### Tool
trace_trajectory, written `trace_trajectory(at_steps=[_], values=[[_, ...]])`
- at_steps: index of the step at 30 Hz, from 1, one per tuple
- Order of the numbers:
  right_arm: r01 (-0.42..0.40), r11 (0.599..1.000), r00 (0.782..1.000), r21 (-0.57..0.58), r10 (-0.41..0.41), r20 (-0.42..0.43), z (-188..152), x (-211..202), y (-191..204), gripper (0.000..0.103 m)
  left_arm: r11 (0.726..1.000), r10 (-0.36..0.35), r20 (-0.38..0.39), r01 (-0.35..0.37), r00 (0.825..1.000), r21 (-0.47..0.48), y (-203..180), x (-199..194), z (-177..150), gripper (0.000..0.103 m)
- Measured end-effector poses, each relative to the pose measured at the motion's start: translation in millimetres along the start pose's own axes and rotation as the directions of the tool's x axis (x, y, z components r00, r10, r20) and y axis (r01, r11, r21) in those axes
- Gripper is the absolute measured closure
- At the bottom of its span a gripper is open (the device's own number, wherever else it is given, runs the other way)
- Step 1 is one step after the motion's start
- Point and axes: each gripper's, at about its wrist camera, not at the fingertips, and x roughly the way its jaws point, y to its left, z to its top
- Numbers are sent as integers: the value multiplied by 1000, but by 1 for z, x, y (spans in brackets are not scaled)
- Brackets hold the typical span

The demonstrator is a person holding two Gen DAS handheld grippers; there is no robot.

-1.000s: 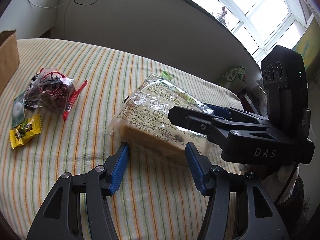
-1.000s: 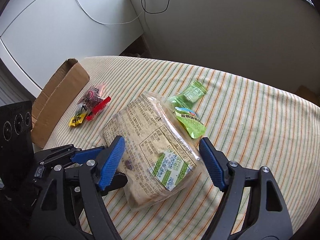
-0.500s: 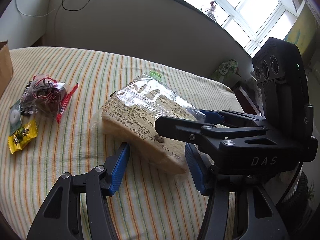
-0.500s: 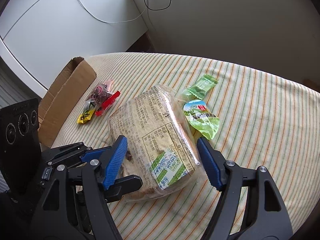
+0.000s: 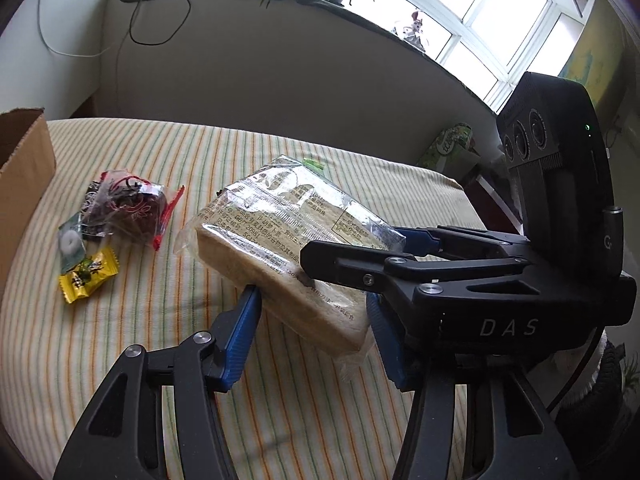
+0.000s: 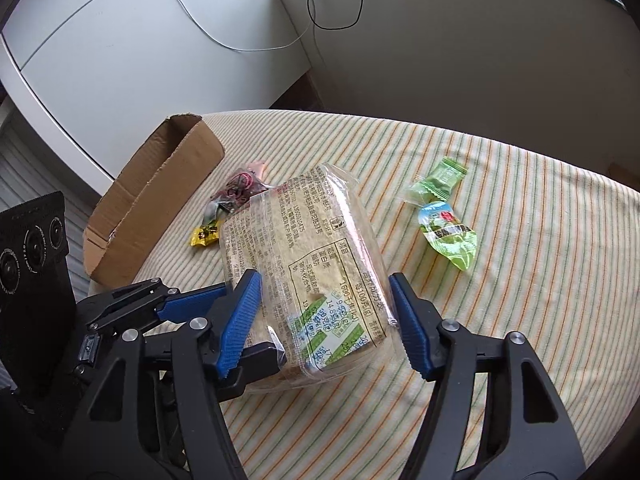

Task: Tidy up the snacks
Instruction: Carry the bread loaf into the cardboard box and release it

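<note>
Bread packet, tilted, between both grippers' closing blue pads

Matching black two-finger grippers – blue ribbed pads

Left gripper and right gripper: matte black skeletal linkage arms with triangular cut-outs, silver round-head screws at pivots. Boxy black camera housing on top – three round lenses, small green LED, white "DAS" lettering on body, black cable trailing below.
</note>
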Motion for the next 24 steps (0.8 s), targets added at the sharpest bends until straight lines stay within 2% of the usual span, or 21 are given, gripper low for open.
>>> trace_trajectory(at_steps=[9,15,24], values=[[-25,997,999,-70,27,25,14,-6,59,35,999,36,75,-35,997,-10,16,-50,-4,51],[-46,993,998,-112,49,28,25,3,101,35,997,69,119,-67,990,-26,36,-86,-8,51],[-85,981,996,-177,89,18,40,24,160,35,991,121,172,-109,978,-77,77,-116,-11,51]])
